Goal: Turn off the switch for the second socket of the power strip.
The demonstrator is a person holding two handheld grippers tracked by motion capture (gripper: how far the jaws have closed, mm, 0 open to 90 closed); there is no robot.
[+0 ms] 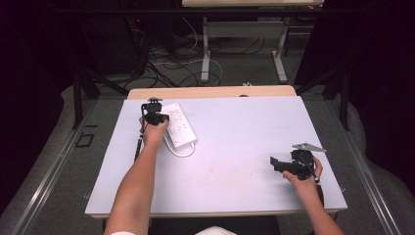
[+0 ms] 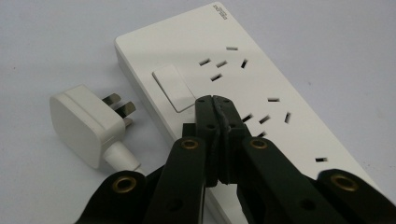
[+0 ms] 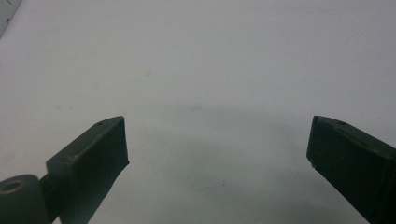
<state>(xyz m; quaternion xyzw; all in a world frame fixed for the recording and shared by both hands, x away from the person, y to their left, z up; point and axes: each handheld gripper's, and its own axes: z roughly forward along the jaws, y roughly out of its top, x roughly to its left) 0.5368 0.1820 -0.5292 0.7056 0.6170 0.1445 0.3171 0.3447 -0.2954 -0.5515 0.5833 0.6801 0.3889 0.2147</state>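
Note:
A white power strip [image 1: 179,125] lies at the table's back left, with a rocker switch [image 2: 173,87] and several sockets on top. My left gripper [image 2: 215,99] is shut, with nothing between its jaws, and its tips rest on or just above the strip beside the switch. A white plug [image 2: 88,123] lies on the table next to the strip, its metal pins pointing at the strip's side. From the strip's near end a white cable [image 1: 182,151] loops out. My right gripper [image 1: 274,163] hovers open over bare table at the front right, holding nothing.
The table top [image 1: 235,147] is pale and flat with a wooden strip along its back edge. Beyond it the floor carries tangled cables [image 1: 166,68] and a white desk frame [image 1: 244,44]. Dark curtains stand on both sides.

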